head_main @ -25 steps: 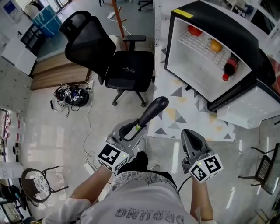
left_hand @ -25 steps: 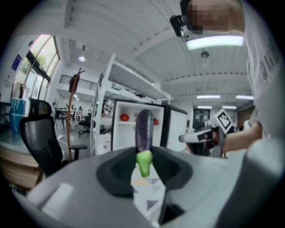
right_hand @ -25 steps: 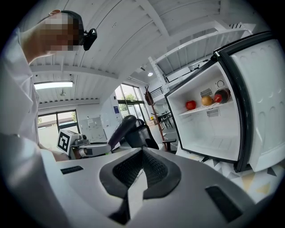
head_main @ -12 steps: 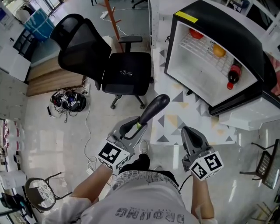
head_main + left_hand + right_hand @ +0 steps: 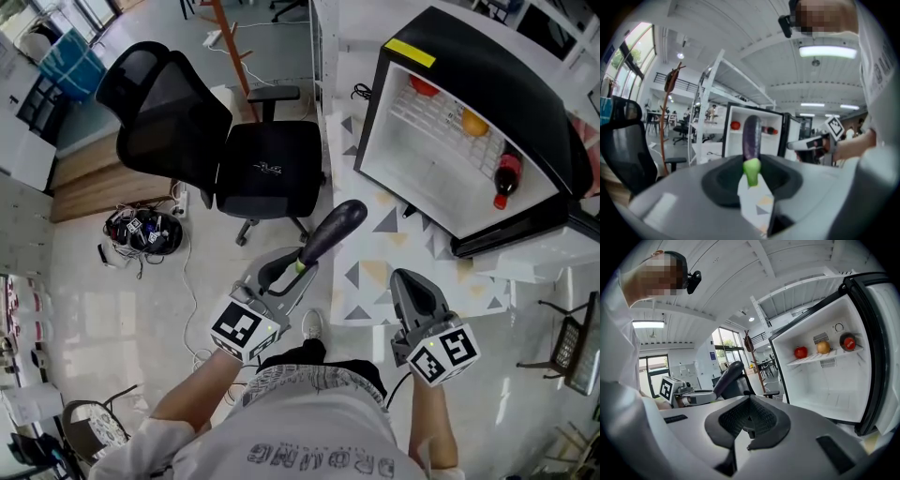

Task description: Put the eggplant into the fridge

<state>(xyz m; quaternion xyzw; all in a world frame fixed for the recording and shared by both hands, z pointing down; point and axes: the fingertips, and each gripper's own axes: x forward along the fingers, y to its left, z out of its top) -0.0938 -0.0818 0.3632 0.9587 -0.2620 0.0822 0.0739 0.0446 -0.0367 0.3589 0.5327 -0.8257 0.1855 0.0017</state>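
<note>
The left gripper [image 5: 281, 277] holds the eggplant [image 5: 330, 233] by its green stem end, with the jaws closed halfway on it. The dark body points forward and up, toward the open fridge [image 5: 412, 164]. In the left gripper view the eggplant [image 5: 751, 133] stands upright between the jaws, in front of the fridge. The right gripper [image 5: 411, 287] is empty and its jaws are together. Compared with one second ago, both grippers keep the same place in the head view and the grip is unchanged. The fridge has come lower and nearer to the grippers, and the chair [image 5: 267, 164] has moved a little to the left. The eggplant is not in the fridge yet.
</note>
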